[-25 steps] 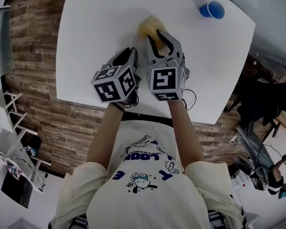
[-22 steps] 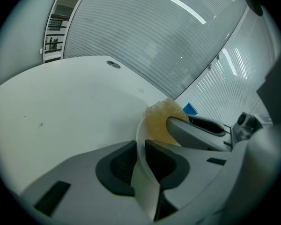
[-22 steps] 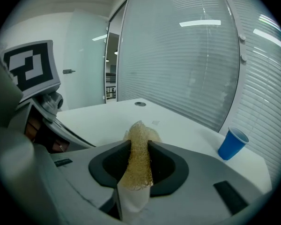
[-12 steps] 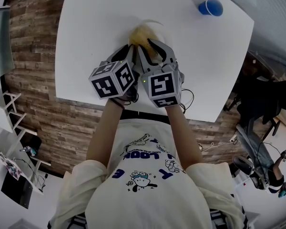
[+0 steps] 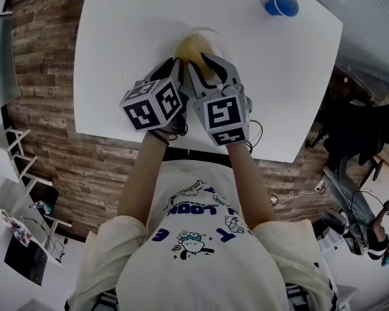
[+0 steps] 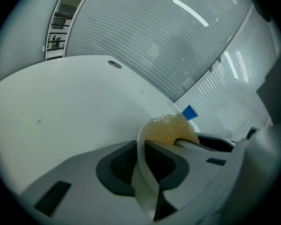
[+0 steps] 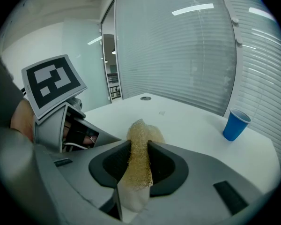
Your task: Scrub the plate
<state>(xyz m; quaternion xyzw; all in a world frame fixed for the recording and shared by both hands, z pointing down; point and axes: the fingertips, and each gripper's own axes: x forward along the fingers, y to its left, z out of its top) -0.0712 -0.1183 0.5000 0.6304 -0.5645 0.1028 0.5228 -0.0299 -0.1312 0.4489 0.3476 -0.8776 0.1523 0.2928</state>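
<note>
The white plate point(image 5: 211, 32) lies on the white table point(image 5: 117, 76), hard to tell from it in the head view. My left gripper point(image 5: 174, 68) is shut on the plate's near rim point(image 6: 141, 182); its jaws have just been closing with the rim between them. My right gripper point(image 5: 209, 65) is shut on a yellow mesh scrubber point(image 5: 193, 46), which rests on the plate. In the right gripper view the scrubber point(image 7: 140, 130) is pinched between the pads. In the left gripper view the scrubber point(image 6: 171, 128) shows over the plate beside the right gripper's finger.
A blue cup point(image 5: 281, 4) stands at the table's far right, also seen as the blue cup point(image 7: 235, 123) in the right gripper view. A small round fitting point(image 7: 145, 98) is set in the tabletop far back. Wooden floor and furniture surround the table.
The right gripper and the scrubber have shifted a little to the left over the plate. The left gripper has kept its place on the rim.
</note>
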